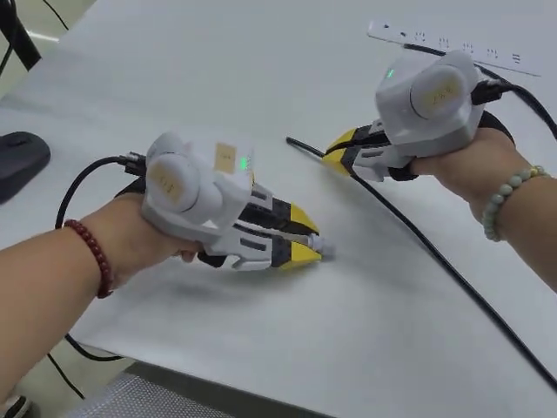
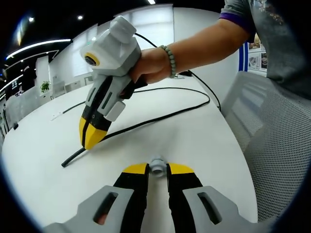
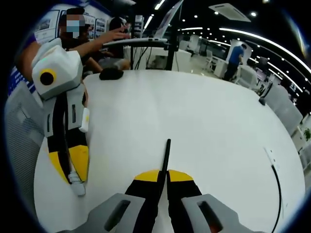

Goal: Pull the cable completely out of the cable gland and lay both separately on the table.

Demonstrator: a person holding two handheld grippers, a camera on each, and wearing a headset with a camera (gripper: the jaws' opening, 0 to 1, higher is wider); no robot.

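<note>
Head view: left hand [image 1: 144, 239], red bead bracelet at the wrist, enters from the lower left of the frame and holds the left gripper [image 1: 306, 239] nearly level, low over the white surface [image 1: 261, 70], tips pointing toward the right of the frame. Its fingers are nearly closed and pinch the small grey cable gland [image 1: 324, 249] at their tips; contact between the gland and the surface cannot be told. Right hand [image 1: 466, 165], pale bead bracelet at the wrist, enters from the right edge and holds the right gripper [image 1: 337, 151] angled down and toward the left of the frame. Its fingers are clamped together on the black cable [image 1: 435, 259] just behind its free end, which sticks out a short way past the tips. The rest of the cable trails along the surface to the lower right corner. Gland and cable end are apart, with no cable through the gland. A white power strip [image 1: 444, 43] lies at the upper right.
</note>
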